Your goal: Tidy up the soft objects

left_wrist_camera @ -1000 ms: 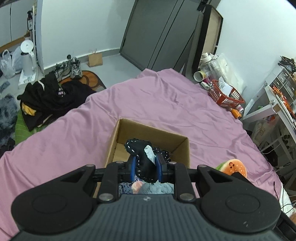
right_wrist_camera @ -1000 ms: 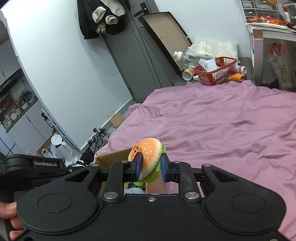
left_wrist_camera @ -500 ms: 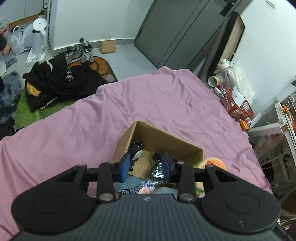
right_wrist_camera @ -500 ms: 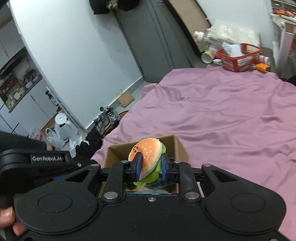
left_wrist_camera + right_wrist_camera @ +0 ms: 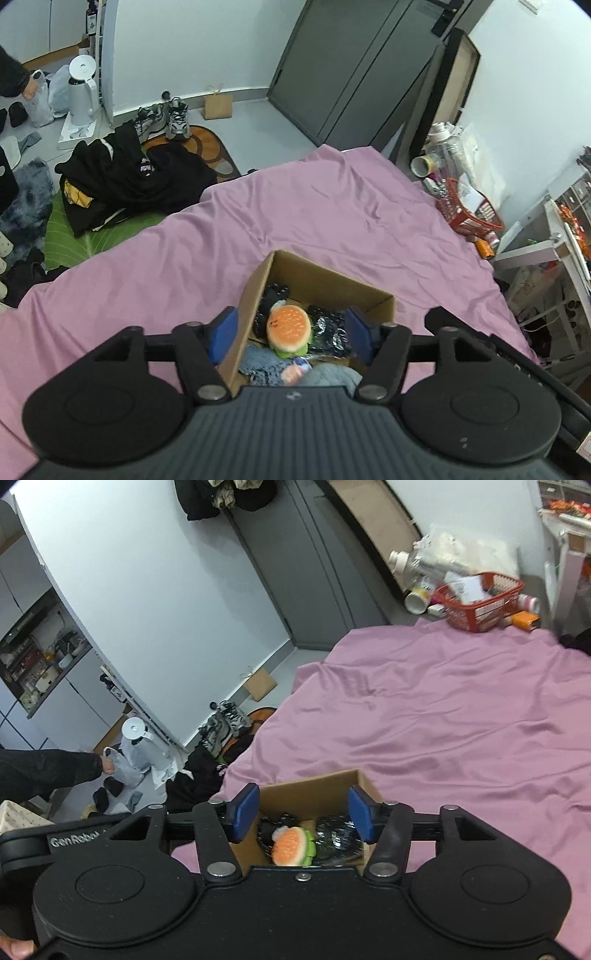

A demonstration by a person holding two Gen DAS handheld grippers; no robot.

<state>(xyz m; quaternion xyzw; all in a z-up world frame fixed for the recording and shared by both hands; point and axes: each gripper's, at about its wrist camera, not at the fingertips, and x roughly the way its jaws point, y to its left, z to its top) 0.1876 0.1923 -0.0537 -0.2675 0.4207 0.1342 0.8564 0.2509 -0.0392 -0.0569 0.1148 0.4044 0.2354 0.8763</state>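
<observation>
Left gripper (image 5: 291, 334) hangs with jaws spread wide, blue pads (image 5: 224, 328) holding nothing. Right gripper (image 5: 302, 814) likewise gapes, pads (image 5: 246, 806) far apart and bare. A dark sleeve (image 5: 44, 768) shows at left

Pale walls (image 5: 177, 48), dark grey wardrobe (image 5: 354, 70)

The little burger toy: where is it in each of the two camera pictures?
Left wrist view: burger toy lies in the cardboard box, low centre, between the open blue pads.
Right wrist view: burger toy, low centre, in that box.
Shared landmark: red basket.
</observation>
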